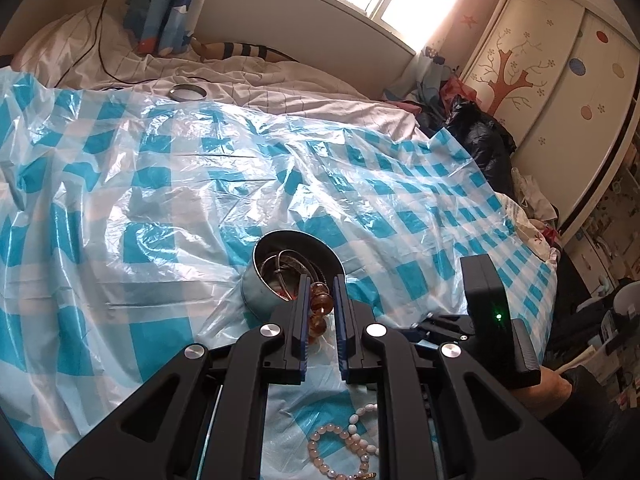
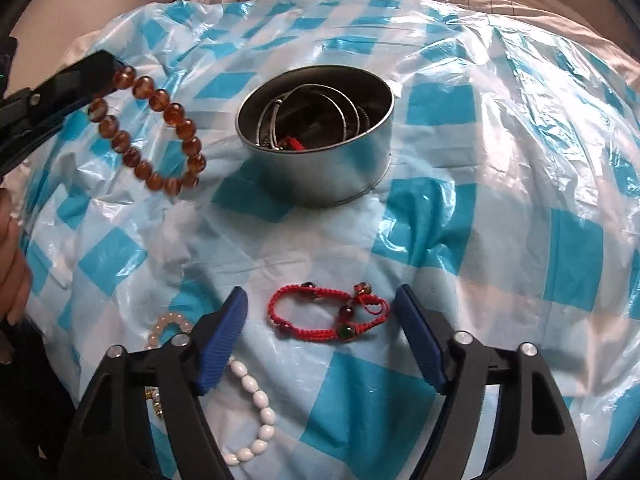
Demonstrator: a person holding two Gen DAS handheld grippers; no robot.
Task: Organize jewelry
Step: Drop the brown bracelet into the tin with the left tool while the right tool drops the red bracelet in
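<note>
My left gripper [image 1: 321,280] is shut on an amber bead bracelet [image 1: 320,304], which hangs in the air left of the tin; the bracelet also shows in the right wrist view [image 2: 152,140]. A round metal tin [image 2: 316,136] on the blue-checked plastic sheet holds metal bangles and something red; it also shows in the left wrist view [image 1: 288,268]. My right gripper [image 2: 320,296] is open, its fingers either side of a red cord bracelet [image 2: 328,314] lying on the sheet. A white bead bracelet [image 2: 256,400] and a pink bead bracelet [image 2: 168,326] lie at lower left.
The blue-checked plastic sheet [image 1: 200,184] covers a bed. A tin lid [image 1: 187,92] lies at the far side on white bedding. A black pile [image 1: 480,136] and a wardrobe [image 1: 560,80] stand to the right. The right gripper's body [image 1: 492,312] is close at right.
</note>
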